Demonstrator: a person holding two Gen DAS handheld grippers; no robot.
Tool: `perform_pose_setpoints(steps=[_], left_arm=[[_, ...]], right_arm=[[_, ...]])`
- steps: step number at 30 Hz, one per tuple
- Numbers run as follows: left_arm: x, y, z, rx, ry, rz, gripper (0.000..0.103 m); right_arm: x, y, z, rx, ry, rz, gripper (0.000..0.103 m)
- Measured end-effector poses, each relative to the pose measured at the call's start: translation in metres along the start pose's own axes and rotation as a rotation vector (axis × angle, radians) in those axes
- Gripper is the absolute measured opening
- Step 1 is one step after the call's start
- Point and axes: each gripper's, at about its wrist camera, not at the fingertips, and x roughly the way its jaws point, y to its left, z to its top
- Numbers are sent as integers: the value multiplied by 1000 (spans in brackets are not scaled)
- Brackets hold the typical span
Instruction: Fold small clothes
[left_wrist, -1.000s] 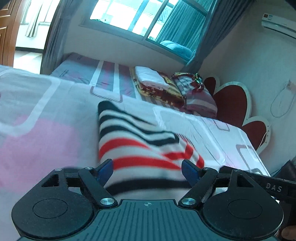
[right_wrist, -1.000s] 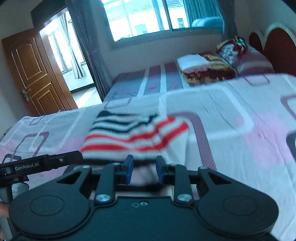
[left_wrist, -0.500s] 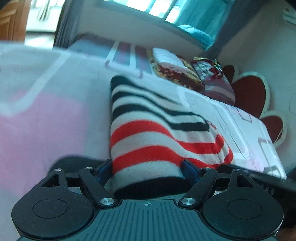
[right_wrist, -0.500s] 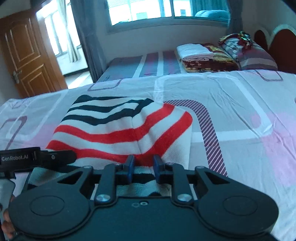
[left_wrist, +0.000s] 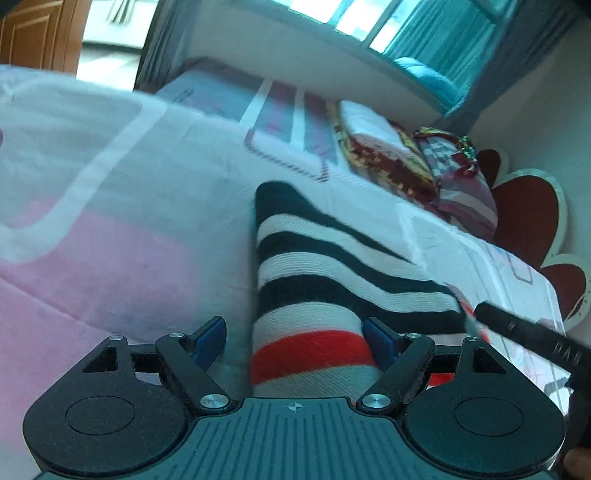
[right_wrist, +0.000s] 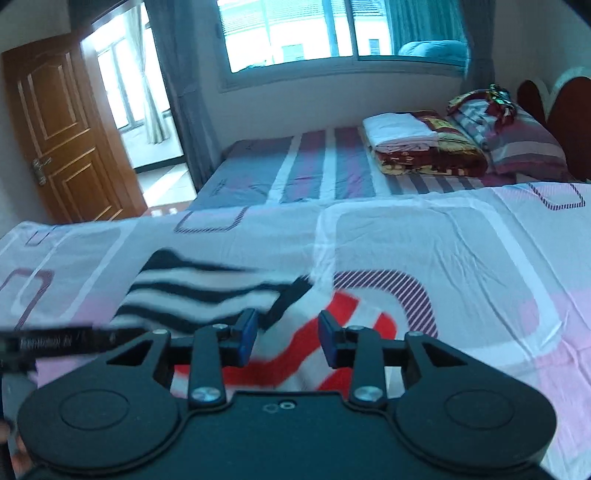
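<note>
Left wrist view: the left gripper stands wide open over a pink-and-white patterned bed sheet. A black, white and red striped knit garment lies flat on the bed directly ahead, running away from the gripper. Its near end passes between the blue fingertips but fills only the right part of the gap; the left pad is clear of the cloth, so nothing is gripped. Part of the other black tool crosses just to the right. Beyond, folded bedding sits against a red scalloped headboard.

Right wrist view: the right gripper is partly open, its blue pads apart with red-and-white cloth lying below the gap rather than pinched. The garment, blurred here, spreads ahead and to the left of the gripper, its black-striped half apparently laid over the red-striped half. With both grippers open, a fold looks just set down; the next grasp probably has to take the doubled edge cleanly without dragging the layers apart.
</note>
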Motion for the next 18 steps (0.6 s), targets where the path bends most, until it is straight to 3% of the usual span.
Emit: perform_pose_setpoints(steps=[3,6,9,13,18], left_arm=[[8,-4,-3,33,-13,20,80],[11,-4,-4,53,-27,17,80],[10,-4,-2,48,-21,15,80],[-1,-5,-4,1,-17,22,80],[-19,-10,-13,43,-31,17,80]], right_arm=[[17,-10,7,42,18,-15,36],[44,-6,-4,-36,104,-45,32],[53,-8,-7,-49,100,-63,32],[49,-6,-7,-57,102,-61,34],[24,-10,-6,-18,62,-35,36]])
